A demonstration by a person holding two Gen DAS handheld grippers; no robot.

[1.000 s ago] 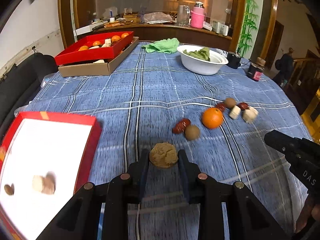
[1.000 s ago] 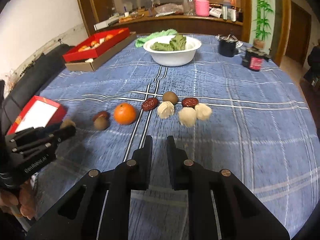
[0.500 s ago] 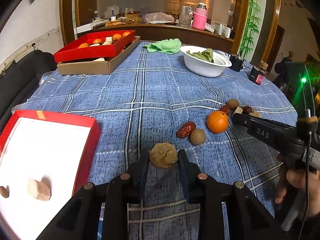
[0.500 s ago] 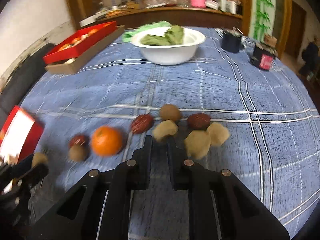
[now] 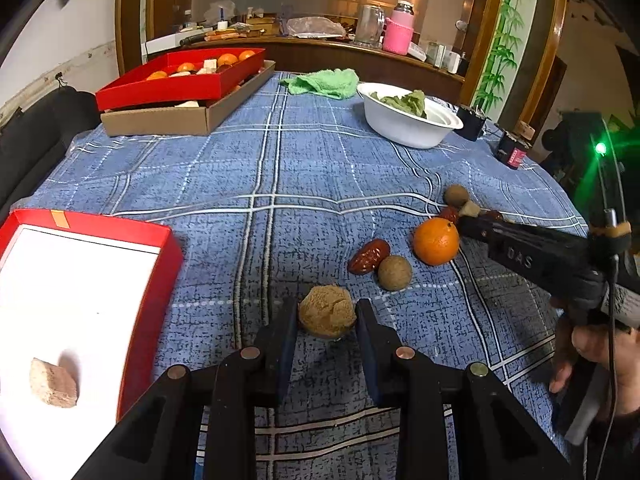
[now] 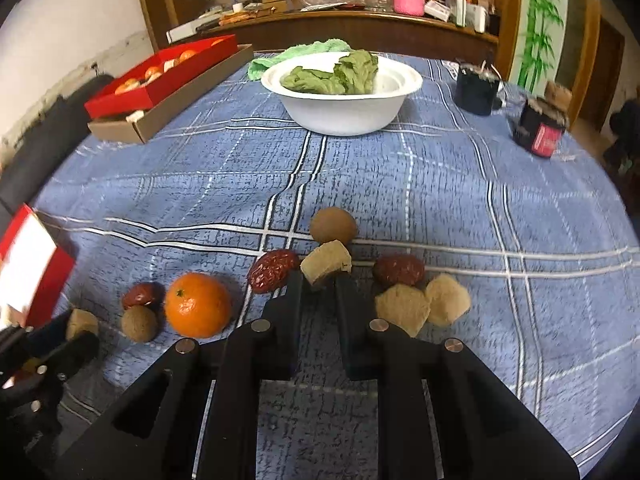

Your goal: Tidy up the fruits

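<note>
My left gripper (image 5: 326,308) is shut on a tan crumbly lump (image 5: 327,316), held just above the blue checked cloth. To its left lies a red box (image 5: 152,236) with a white floor and one beige chunk (image 5: 53,382) in it. An orange (image 5: 436,240), a red date (image 5: 369,256) and a brown round fruit (image 5: 395,273) lie right of the lump. My right gripper (image 6: 319,280) is shut, its tips right at a beige chunk (image 6: 326,264); whether they touch it I cannot tell. Around it lie dates (image 6: 274,270) (image 6: 399,270), a brown fruit (image 6: 333,225) and two beige lumps (image 6: 402,308).
A white bowl (image 5: 400,130) of green leaves stands at the back, with a green cloth (image 5: 322,82) behind it. A red tray (image 5: 180,88) of fruit sits on a cardboard box at the back left. Two dark jars (image 6: 540,128) (image 6: 478,92) stand far right. A hand (image 5: 592,344) holds the right gripper.
The right gripper has come forward into the fruit cluster, up to the beige chunk. It has entered the left wrist view from the right. The left gripper still holds its lump.
</note>
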